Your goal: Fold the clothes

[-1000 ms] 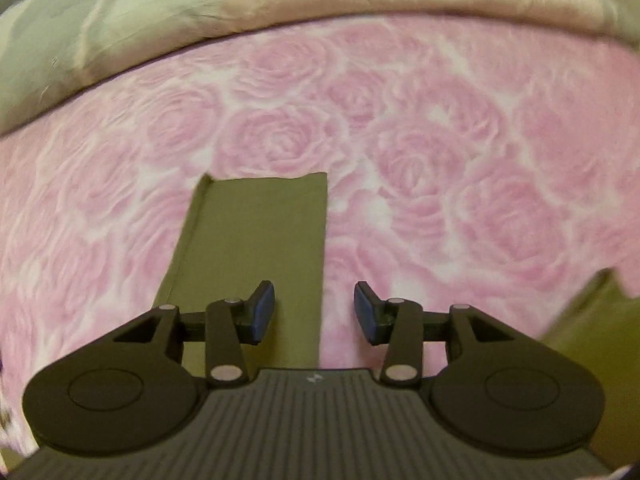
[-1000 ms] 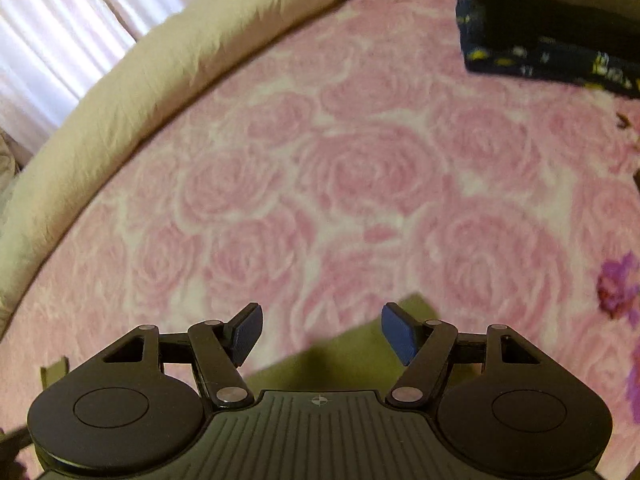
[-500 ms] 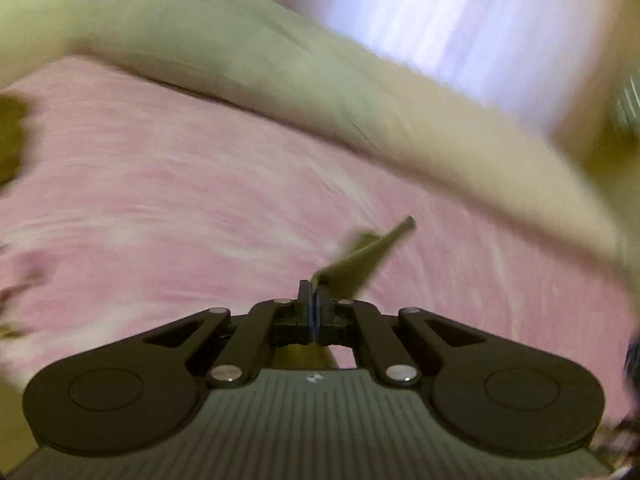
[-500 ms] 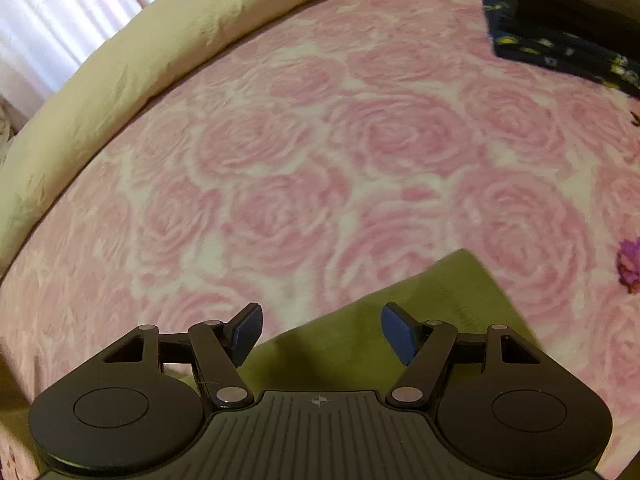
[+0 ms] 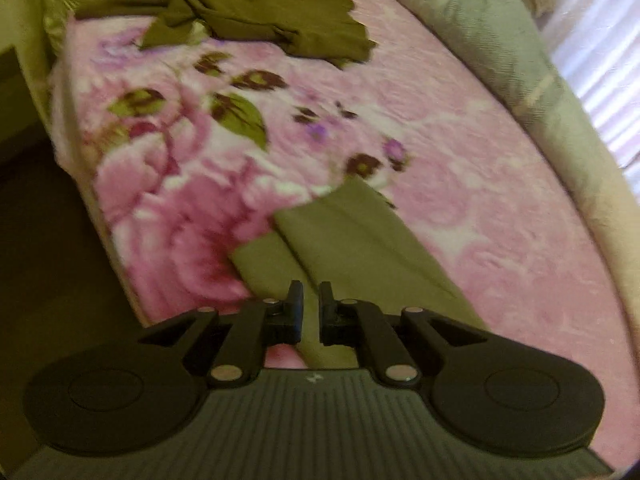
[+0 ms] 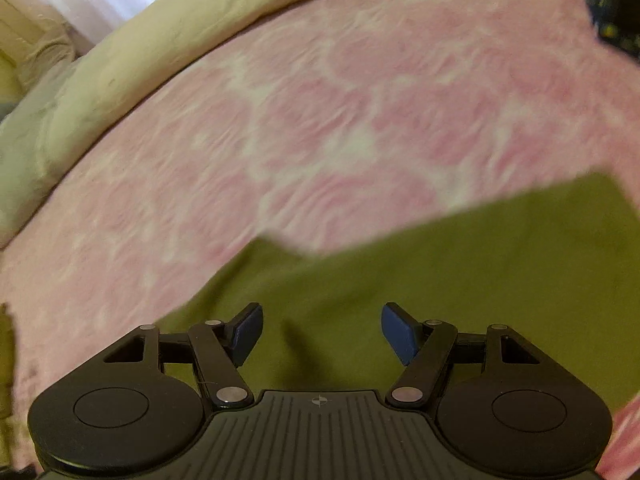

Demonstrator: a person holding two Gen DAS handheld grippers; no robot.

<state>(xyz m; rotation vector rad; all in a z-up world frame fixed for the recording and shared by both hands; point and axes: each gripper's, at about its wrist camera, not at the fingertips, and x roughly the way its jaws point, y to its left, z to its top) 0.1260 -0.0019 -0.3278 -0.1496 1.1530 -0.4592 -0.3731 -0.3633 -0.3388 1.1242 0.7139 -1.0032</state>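
An olive-green folded garment [image 5: 360, 248] lies flat on the pink rose blanket [image 5: 500, 208]. My left gripper [image 5: 310, 300] hovers over its near end with the jaws a narrow gap apart and nothing between them. In the right wrist view the same olive garment [image 6: 460, 264] fills the lower right. My right gripper [image 6: 322, 334] is wide open just above it and holds nothing.
A crumpled olive-brown garment [image 5: 248, 8] lies at the far end of the bed. A pale green duvet roll [image 5: 540, 92] runs along the right side. The bed's left edge [image 5: 92, 208] drops to dark floor. Dark folded clothes [image 6: 612, 12] sit at the far right.
My left gripper was shut on a corner of the garment half a second ago; it has swung round, let go and its jaws have parted slightly. My right gripper moved farther over the garment, still open.
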